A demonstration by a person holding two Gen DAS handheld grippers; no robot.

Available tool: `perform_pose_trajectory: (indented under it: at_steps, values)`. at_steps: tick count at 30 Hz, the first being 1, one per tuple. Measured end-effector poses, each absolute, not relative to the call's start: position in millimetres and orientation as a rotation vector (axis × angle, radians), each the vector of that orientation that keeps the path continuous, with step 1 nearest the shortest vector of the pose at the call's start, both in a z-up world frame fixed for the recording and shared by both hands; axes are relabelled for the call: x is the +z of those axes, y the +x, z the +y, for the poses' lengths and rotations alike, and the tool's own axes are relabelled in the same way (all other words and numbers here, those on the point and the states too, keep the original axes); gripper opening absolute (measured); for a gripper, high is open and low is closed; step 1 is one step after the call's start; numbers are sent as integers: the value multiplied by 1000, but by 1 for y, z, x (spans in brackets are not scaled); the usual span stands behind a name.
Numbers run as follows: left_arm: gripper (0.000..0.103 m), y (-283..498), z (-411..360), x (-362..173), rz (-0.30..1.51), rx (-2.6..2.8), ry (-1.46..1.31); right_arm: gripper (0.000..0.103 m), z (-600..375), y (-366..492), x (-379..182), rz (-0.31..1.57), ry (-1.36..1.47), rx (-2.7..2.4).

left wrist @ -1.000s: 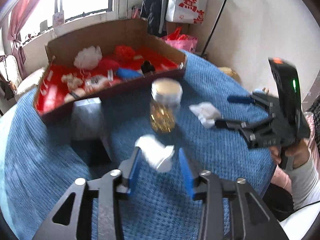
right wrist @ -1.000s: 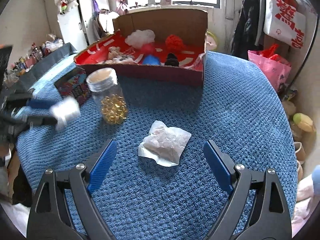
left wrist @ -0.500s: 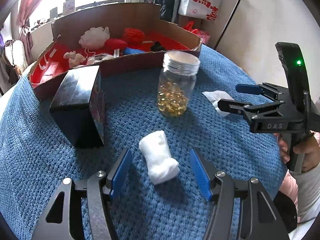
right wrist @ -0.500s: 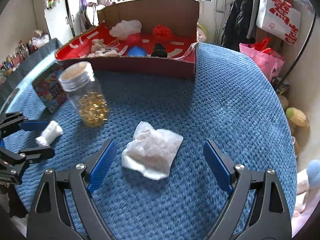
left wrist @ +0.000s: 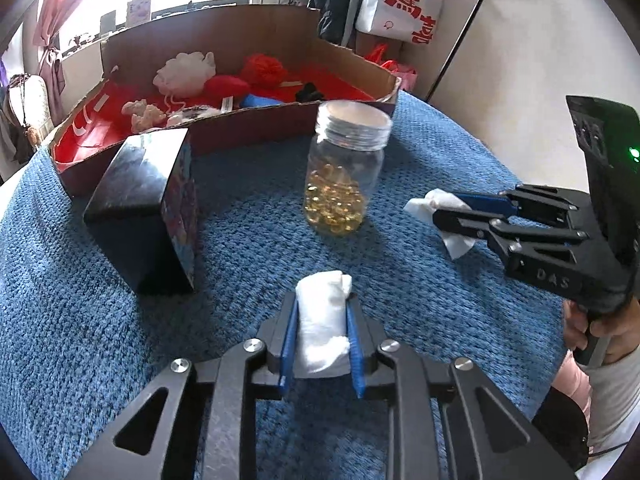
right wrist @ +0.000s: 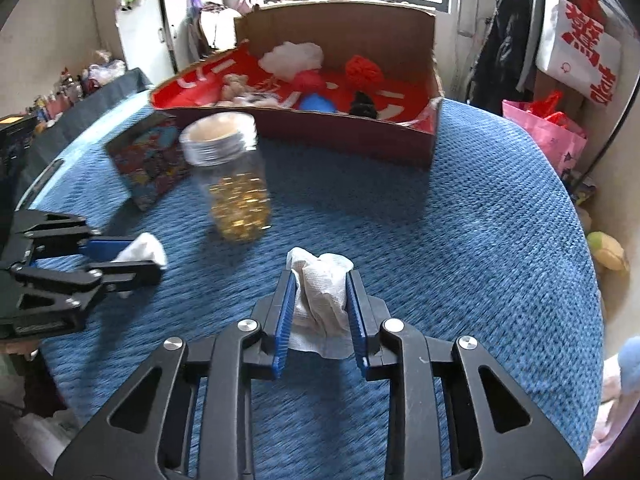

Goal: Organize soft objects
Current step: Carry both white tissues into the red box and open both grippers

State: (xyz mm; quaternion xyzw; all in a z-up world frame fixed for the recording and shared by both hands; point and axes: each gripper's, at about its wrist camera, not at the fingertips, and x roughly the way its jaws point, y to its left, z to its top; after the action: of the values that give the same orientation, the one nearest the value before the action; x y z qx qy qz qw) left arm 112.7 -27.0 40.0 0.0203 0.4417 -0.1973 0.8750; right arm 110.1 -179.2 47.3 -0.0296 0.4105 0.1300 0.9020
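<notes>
In the left wrist view, the left gripper [left wrist: 322, 320] has its fingers [left wrist: 289, 332] closed on a white cloth roll [left wrist: 322, 326], pressing it from both sides along its length so that the soft bundle keeps its shape. The roll's far end pokes out past the tips, low over the blue knitted cover of the bench [left wrist: 100, 340]. Beyond it stand a glass jar [left wrist: 344, 172] of golden beads and a black box [left wrist: 144, 208], both hard things, which probably explains why they stay outside. Behind them the cardboard tray [left wrist: 280, 116] with its red lining already holds a white puff, red yarn and other soft pieces, so it looks like the collecting place. To the right, the right gripper [left wrist: 444, 210] pinches a crumpled tissue [left wrist: 444, 200].

In the right wrist view, that tissue [right wrist: 322, 280] is squeezed between the right gripper's [right wrist: 320, 300] closed fingers [right wrist: 286, 312], its loose lower edge hanging below them and brushing or nearly brushing the bench [right wrist: 480, 260]. The crumpling seems a result of the squeeze, which gathers a thin sheet into something graspable. On the left, the left gripper [right wrist: 132, 260] holds the cloth roll [right wrist: 142, 248]. The jar [right wrist: 232, 180] stands between both grippers and the tray [right wrist: 360, 132], so each load will likely need carrying around or over it.
</notes>
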Motion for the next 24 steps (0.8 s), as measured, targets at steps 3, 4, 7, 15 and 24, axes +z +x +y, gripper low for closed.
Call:
perform_pose_trajectory:
  at_steps: [3,4,7,15,24]
  values:
    - [24,103,-28,44,913,-423,53,24,-171,96,53,845,-21,335]
    - [24,100,-29,44,914,-421,65,24,-167,91,53,847,-24,345]
    - [38,95,-29,42,906,-404,82,25,-156,83,48,855,-42,356]
    - [50,94,-30,33,899,-387,84,62,-153,73,36,857,-54,320]
    - [49,84,-35,29,854,-363,101,73,-151,67,31,815,-82,285]
